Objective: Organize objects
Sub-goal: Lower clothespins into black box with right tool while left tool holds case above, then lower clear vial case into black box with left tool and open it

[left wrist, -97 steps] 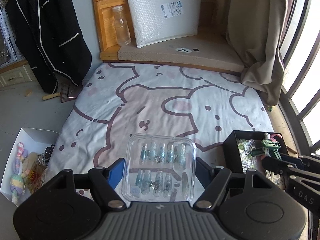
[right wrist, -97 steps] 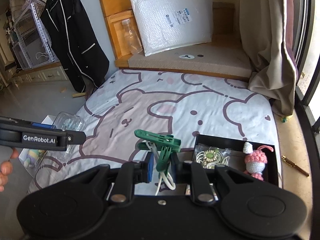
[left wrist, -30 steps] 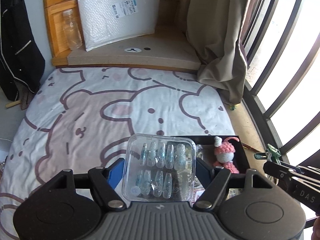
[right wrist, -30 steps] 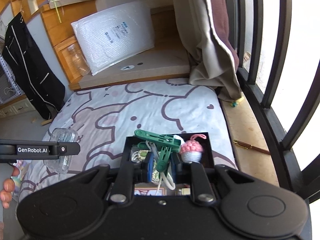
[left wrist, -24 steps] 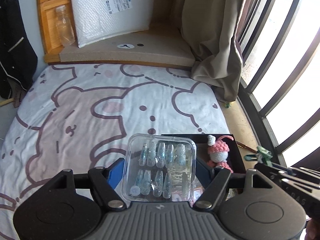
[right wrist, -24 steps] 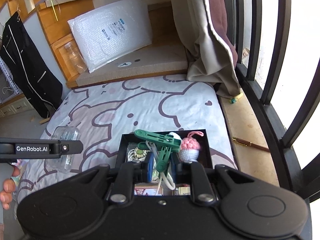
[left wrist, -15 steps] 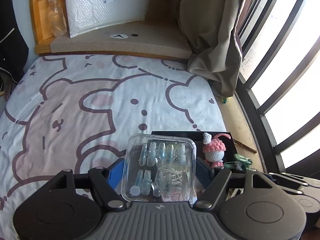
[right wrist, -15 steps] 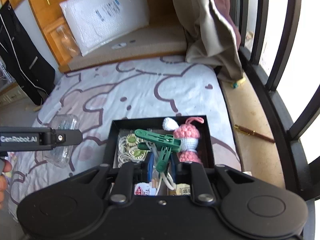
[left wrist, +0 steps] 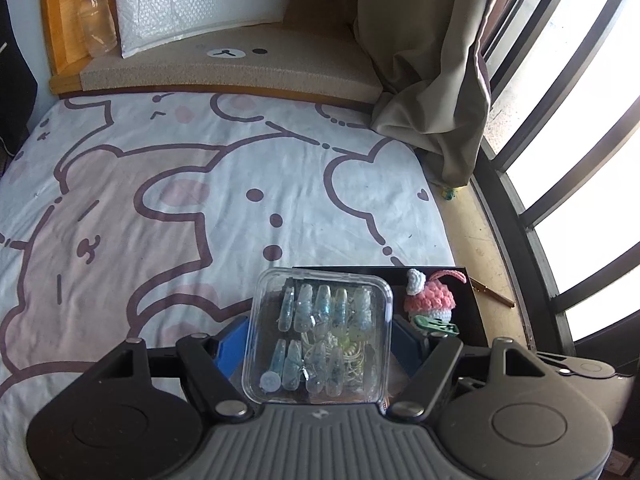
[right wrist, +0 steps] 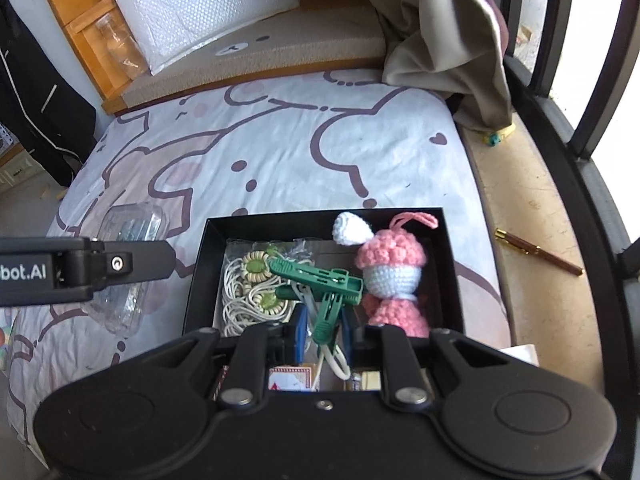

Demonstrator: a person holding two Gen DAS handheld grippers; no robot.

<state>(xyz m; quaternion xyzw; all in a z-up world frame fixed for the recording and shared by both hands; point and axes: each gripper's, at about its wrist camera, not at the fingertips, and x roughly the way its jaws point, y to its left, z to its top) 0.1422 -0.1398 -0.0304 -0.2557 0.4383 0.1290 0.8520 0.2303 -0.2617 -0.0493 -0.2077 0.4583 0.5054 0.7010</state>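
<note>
two grippers hover over a black box point(right wrist: 200, 280) on the bed. the left gripper point(left wrist: 320, 344) clamps a clear nail case point(left wrist: 320, 332); the right gripper point(right wrist: 322, 332) pinches a green clip point(right wrist: 320, 284). dropped together, case and clip may collide or land on the crochet doll point(right wrist: 390, 276).

- Clear case point(left wrist: 320, 336): glossy transparent plastic.
- Green clip point(right wrist: 320, 284): smooth plastic.
- Pink doll point(right wrist: 390, 276): knobbly crocheted yarn.
- Black box point(right wrist: 200, 276): matt card.
- Bed sheet point(left wrist: 160, 200): soft creased cloth.
</note>
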